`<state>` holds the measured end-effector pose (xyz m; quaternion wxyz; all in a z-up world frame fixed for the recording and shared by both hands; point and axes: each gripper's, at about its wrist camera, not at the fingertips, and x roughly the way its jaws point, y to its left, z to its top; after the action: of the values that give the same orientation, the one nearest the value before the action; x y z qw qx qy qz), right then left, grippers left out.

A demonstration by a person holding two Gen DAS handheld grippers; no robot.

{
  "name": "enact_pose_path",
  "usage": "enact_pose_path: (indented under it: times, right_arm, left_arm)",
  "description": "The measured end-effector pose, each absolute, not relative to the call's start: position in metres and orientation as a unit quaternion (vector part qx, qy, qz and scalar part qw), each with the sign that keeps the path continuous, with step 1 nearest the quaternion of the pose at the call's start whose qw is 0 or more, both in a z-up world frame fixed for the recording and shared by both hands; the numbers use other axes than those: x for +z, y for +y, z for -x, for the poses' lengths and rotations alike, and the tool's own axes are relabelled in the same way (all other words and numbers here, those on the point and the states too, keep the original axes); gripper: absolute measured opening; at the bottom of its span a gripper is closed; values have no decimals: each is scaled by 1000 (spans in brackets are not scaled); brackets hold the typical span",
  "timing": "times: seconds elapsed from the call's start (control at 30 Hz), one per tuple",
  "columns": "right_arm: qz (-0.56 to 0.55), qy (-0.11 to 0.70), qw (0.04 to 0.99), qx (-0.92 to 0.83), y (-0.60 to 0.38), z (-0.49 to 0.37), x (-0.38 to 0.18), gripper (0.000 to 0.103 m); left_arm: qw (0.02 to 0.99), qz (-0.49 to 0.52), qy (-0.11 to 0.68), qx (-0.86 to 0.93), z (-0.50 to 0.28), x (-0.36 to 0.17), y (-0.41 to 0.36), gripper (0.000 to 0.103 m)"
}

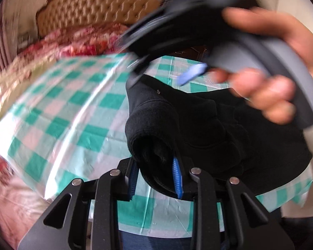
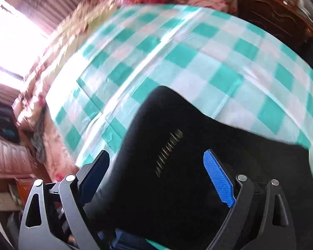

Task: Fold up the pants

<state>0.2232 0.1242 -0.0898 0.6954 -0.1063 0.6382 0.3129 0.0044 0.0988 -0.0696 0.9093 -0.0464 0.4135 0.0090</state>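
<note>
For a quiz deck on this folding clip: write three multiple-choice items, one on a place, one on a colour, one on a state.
1. Where do the pants lie?
A. on a checked cloth
B. on a bare wooden floor
C. in a basket

2. What colour are the pants?
A. red
B. black
C. white

3. How do the left tongs stand?
A. wide open above the cloth
B. shut on a fold of the pants
C. shut on a hanger

Key: 1 A, the green and white checked cloth spreads under and around them. 2 B, the fabric is black in both views. 3 B, a thick fold sits pinched between the blue pads, while the right tongs stand wide over the fabric.
</note>
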Motion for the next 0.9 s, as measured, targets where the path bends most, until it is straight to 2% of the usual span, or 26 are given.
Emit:
enact_pose_path:
  times: [0.1, 0.17, 0.2, 0.23, 0.33, 0.5, 0.63, 0.77, 0.9]
  right_arm:
    - [118, 660, 678, 302, 137, -230, -111, 88]
    - [125, 660, 677, 302, 133, -232, -115, 69]
    - [113, 661, 676, 305, 124, -235, -112, 53]
    - [95, 664, 672, 315, 115, -238, -109, 41]
    - [47, 641, 685, 342, 67, -242, -75, 30]
    - [-55, 591, 727, 345, -66, -240, -15, 26]
    - [-135, 559, 758, 310, -196, -227, -4, 26]
    - [-216, 544, 765, 267, -319, -204, -44, 26]
    - [-239, 568, 751, 236, -381, -192, -113, 26]
  left_arm:
    - [915, 2, 404, 14, -5, -62, 84, 28]
    - [919, -32, 393, 16, -5, -56, 71, 27]
    - [922, -51, 385, 15, -5, -51, 64, 26]
    - [923, -65, 378, 13, -6, -47, 58, 26]
    - [933, -125, 339, -6, -5, -24, 26, 26]
    - [934, -243, 250, -77, 1, 11, -71, 25]
    - [919, -313, 190, -144, 7, 11, -153, 25]
    - [893, -363, 156, -213, 16, -20, -234, 25]
    - [863, -407, 155, -255, 19, -71, -287, 26]
